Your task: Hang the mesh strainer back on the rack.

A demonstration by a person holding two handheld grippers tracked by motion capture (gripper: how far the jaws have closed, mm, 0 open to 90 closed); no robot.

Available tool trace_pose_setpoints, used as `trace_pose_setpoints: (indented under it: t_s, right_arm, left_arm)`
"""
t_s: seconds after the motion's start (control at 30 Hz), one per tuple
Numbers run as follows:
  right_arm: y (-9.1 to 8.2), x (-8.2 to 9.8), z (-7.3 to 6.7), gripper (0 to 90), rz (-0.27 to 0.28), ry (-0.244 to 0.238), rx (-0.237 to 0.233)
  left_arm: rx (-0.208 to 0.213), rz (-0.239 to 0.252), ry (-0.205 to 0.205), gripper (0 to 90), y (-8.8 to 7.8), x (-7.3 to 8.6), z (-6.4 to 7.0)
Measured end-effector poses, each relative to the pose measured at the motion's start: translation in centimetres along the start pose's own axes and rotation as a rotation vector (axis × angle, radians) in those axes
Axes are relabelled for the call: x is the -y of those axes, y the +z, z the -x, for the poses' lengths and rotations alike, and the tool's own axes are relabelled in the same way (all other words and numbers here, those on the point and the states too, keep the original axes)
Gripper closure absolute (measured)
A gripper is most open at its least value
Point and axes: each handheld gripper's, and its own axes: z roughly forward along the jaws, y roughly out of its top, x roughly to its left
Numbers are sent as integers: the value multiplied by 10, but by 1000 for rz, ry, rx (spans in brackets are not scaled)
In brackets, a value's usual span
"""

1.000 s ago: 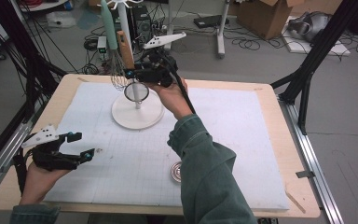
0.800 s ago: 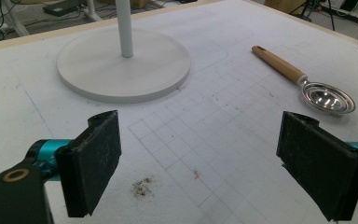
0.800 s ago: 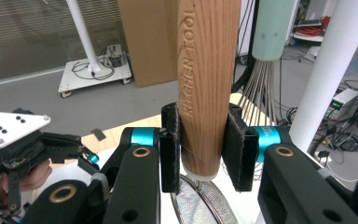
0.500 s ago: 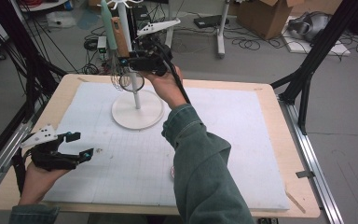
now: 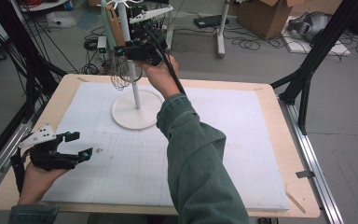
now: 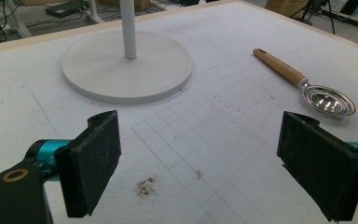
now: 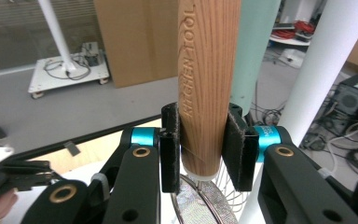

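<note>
The wooden handle (image 7: 208, 84) bears the embossed words "KITCHEN TOOL", running lengthwise along its grain

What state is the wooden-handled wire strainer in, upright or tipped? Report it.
Upright: the wooden-handled wire strainer stands vertical in the right gripper, mesh hanging below.

The round wooden handle (image 7: 208, 84), clamped between matt black rubbery fingers (image 7: 170, 144), is showing smooth, varnished grain with letters pressed into it, and fine silvery wire mesh (image 7: 200, 205) is hanging below. On the pale plywood desk (image 5: 279, 116), a matt white gridded sheet (image 5: 242, 140) is lying, faintly stained. The white round-based stand (image 6: 126, 65) is looking smooth and satin. The polished metal spoon (image 6: 324, 99) with its wooden grip is gleaming.
</note>
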Motion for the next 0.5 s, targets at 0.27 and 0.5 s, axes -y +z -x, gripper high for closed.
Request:
trace_pose_setpoints:
  t_s: [0.27, 0.5]
  right_arm:
    - [4, -1, 5, 703, -7, 16, 39]
    - [6, -1, 7, 703, -15, 21, 58]
  left_arm:
    - [-1, 8, -5, 140, -2, 0, -1]
    - [1, 6, -4, 140, -2, 0, -1]
